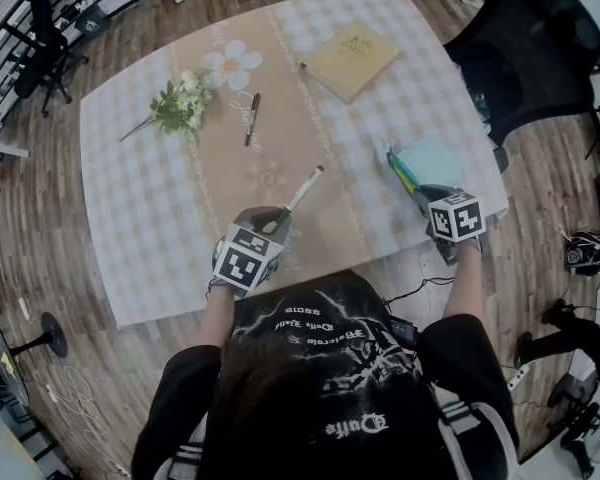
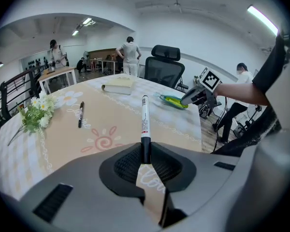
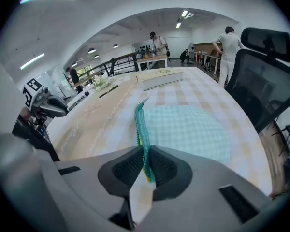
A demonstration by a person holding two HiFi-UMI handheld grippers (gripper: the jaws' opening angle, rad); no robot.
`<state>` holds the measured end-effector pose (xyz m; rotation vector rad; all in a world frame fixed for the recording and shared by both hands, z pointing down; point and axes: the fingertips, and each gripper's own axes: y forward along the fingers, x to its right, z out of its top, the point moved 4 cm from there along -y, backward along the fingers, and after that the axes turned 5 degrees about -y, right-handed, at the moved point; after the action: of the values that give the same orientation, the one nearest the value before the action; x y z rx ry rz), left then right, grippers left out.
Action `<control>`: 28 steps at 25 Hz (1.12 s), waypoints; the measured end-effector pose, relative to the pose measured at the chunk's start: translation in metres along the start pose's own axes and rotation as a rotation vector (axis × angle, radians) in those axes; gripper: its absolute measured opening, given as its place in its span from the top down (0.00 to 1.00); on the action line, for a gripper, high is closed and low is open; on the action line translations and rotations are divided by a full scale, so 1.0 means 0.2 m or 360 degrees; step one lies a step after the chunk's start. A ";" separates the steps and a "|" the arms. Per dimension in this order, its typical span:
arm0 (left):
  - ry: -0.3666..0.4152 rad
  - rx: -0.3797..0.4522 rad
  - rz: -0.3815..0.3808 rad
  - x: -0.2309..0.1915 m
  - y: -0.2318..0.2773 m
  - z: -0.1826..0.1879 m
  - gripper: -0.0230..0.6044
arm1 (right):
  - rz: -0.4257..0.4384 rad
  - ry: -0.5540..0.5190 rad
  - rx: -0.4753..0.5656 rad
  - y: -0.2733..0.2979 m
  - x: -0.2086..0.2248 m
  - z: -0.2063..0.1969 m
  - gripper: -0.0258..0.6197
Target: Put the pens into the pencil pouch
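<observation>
My left gripper is shut on the black end of a white marker pen, which sticks out forward over the beige table runner. A second, black pen lies farther off on the runner, also in the left gripper view as the black pen. My right gripper is shut on the green zipper edge of the light teal checked pencil pouch near the table's right edge. The pouch lies flat beyond the jaws, its edge lifted upright between the pads.
A tan book lies at the far right of the table. A flower bunch and a white flower mat sit at the far left. A black office chair stands beside the table's right side. People stand at distant desks.
</observation>
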<state>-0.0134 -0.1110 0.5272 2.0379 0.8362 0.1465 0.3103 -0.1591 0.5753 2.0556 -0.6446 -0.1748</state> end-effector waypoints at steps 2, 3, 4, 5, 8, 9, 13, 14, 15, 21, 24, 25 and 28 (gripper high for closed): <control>0.0038 -0.0017 -0.0021 0.04 0.02 0.01 0.84 | 0.0081 0.0075 0.0032 -0.01 -0.01 0.00 0.88; 0.0057 -0.0026 -0.0031 0.06 0.03 0.02 0.84 | 0.0123 0.0119 0.0056 -0.01 -0.01 0.00 0.88; 0.0081 -0.0034 -0.0040 0.08 0.05 0.03 0.84 | 0.0158 0.0160 0.0082 -0.02 0.00 0.01 0.88; 0.0111 -0.0040 -0.0047 0.10 0.06 0.04 0.84 | 0.0179 0.0195 0.0107 -0.03 0.00 0.01 0.88; 0.0212 -0.0066 -0.0075 0.17 0.11 0.09 0.84 | 0.0216 0.0256 0.0176 -0.06 0.02 0.04 0.90; 0.0246 -0.0077 -0.0086 0.20 0.12 0.10 0.84 | 0.0221 0.0267 0.0198 -0.08 0.02 0.06 0.90; 0.0384 -0.0122 -0.0101 0.31 0.18 0.16 0.84 | 0.0189 0.0259 0.0254 -0.13 0.01 0.11 0.91; 0.0417 -0.0128 -0.0098 0.33 0.19 0.17 0.84 | 0.0180 0.0252 0.0263 -0.14 0.00 0.12 0.91; 0.0449 -0.0132 -0.0098 0.36 0.19 0.19 0.84 | 0.0176 0.0246 0.0274 -0.15 -0.02 0.13 0.91; 0.0645 -0.0185 -0.0085 0.48 0.24 0.27 0.84 | 0.0181 0.0174 0.0311 -0.17 -0.12 0.16 0.91; 0.0717 -0.0226 -0.0043 0.51 0.26 0.29 0.84 | 0.0174 0.0115 0.0328 -0.18 -0.19 0.17 0.91; 0.0733 -0.0242 -0.0032 0.52 0.27 0.30 0.84 | 0.0173 0.0095 0.0334 -0.19 -0.21 0.17 0.91; 0.0788 -0.0302 0.0009 0.53 0.29 0.29 0.84 | 0.0169 0.0037 0.0337 -0.19 -0.27 0.17 0.91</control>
<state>0.1211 -0.1089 0.5165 1.8465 1.0698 0.7288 0.2665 -0.1421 0.5184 2.2149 -0.7843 -0.0215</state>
